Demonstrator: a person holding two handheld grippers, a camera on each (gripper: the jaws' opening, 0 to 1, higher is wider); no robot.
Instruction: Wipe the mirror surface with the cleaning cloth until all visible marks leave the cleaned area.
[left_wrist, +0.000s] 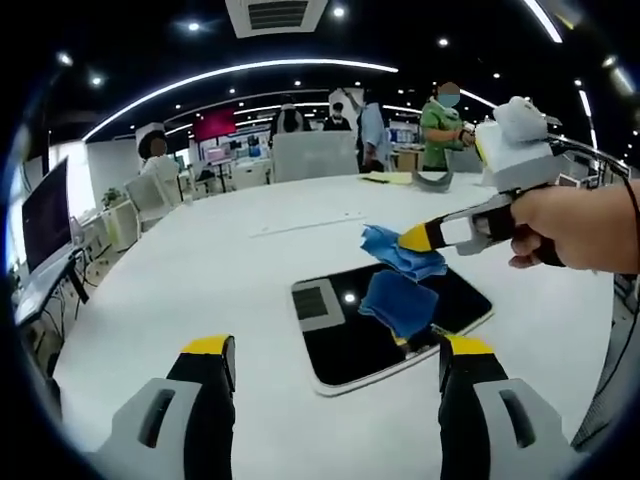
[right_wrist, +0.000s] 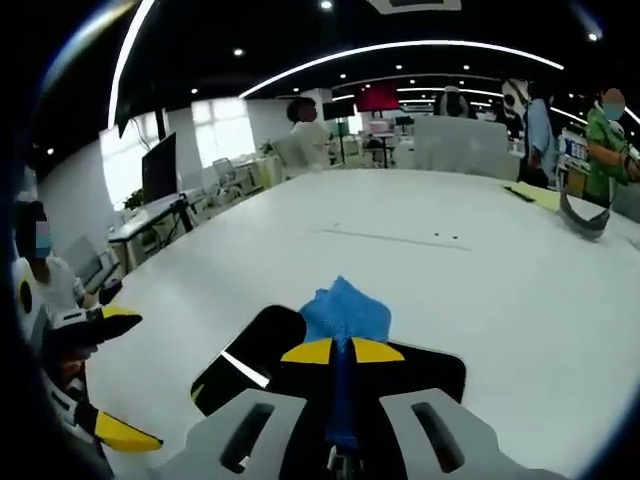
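Note:
A dark rectangular mirror (left_wrist: 345, 350) lies flat on the white table (left_wrist: 200, 260). My right gripper (left_wrist: 418, 238) comes in from the right, held by a hand, and is shut on a blue cleaning cloth (left_wrist: 400, 258). The cloth hangs just over the mirror's far edge, and its blue reflection shows in the glass. In the right gripper view the yellow-tipped jaws (right_wrist: 342, 352) are pinched on the cloth (right_wrist: 345, 305) above the mirror (right_wrist: 250, 350). My left gripper (left_wrist: 338, 345) stands open near the mirror's near edge, holding nothing. It is also at the left of the right gripper view (right_wrist: 115, 378).
A yellow sheet (left_wrist: 385, 178) and a grey curved object (left_wrist: 432, 181) lie at the table's far side. Several people (left_wrist: 440, 125) and chairs stand beyond the table. A dark monitor (left_wrist: 45, 215) stands on a desk to the left. The white table spreads wide around the mirror.

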